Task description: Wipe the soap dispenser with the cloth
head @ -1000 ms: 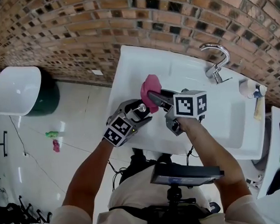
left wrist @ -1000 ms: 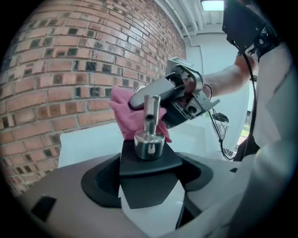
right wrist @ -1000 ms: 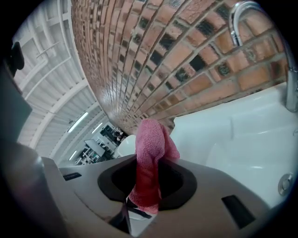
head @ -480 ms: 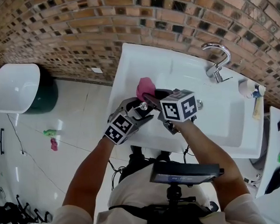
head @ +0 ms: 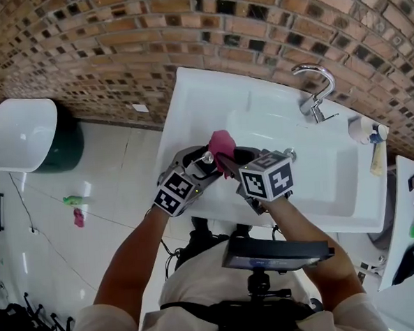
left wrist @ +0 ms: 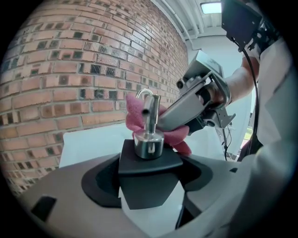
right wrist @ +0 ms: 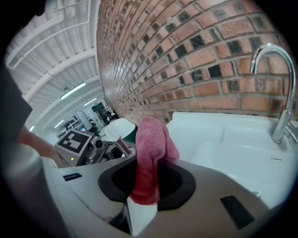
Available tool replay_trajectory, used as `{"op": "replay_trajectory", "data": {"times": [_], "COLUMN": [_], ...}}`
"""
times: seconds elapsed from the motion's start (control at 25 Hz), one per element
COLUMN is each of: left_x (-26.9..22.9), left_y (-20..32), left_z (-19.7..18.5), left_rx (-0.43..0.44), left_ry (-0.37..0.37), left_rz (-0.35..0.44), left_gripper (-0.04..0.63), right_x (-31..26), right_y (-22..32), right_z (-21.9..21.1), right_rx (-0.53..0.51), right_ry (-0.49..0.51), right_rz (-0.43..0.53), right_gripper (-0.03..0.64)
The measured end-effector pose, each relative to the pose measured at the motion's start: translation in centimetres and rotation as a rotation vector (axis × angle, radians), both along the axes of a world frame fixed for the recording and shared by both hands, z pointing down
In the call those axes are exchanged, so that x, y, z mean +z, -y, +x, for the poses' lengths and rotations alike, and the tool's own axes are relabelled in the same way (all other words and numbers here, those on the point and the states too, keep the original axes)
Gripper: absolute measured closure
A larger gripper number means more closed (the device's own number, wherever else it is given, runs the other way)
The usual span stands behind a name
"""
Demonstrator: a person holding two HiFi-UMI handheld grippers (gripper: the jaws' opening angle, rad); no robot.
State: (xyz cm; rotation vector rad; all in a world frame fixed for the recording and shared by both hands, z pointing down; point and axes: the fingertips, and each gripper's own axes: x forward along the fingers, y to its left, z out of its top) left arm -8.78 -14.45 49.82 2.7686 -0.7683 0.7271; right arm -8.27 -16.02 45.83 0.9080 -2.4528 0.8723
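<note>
White sink (head: 319,175) behind; black soap dispenser (left wrist: 148,174), chrome pump (left wrist: 149,135); pink cloth (right wrist: 151,153) seemingly touching.

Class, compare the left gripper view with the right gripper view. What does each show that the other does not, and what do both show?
Only the left gripper view shows the black body of the dispenser clamped in the left gripper, and the person's right forearm. Only the right gripper view shows the tap and the lower end of the cloth pinched in the right gripper. Both show the pink cloth, the chrome pump, the brick wall and the white sink.
</note>
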Motion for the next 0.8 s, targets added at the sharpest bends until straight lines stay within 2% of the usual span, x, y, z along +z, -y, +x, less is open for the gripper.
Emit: {"op": "replay_trajectory", "data": {"times": [0.2, 0.36, 0.56, 0.8], "left_x": [-0.2, -0.1, 0.2, 0.1], "left_y": [0.1, 0.3, 0.6, -0.1], "left_z": [0.0, -0.2, -0.1, -0.2], "left_rx": [-0.041, -0.105, -0.190, -0.139], "left_ry": [0.008, 0.007, 0.053, 0.103], "left_rz": [0.000, -0.002, -0.003, -0.053], "left_gripper": [0.224, 0.229, 0.236, 0.212], "right_x": [-0.3, -0.2, -0.1, 0.1], "right_y": [-1.6, -2.7, -2.4, -1.4], "right_z": [-0.3, -0.7, -0.4, -0.3], "right_rx": [-0.039, -0.046, -0.042, -0.046], "right_ry": [-0.126, -0.133, -0.107, -0.118], "right_rz": [0.056, 0.042, 0.028, 0.036], "right_gripper": [0.503, 0.505, 0.503, 0.503]}}
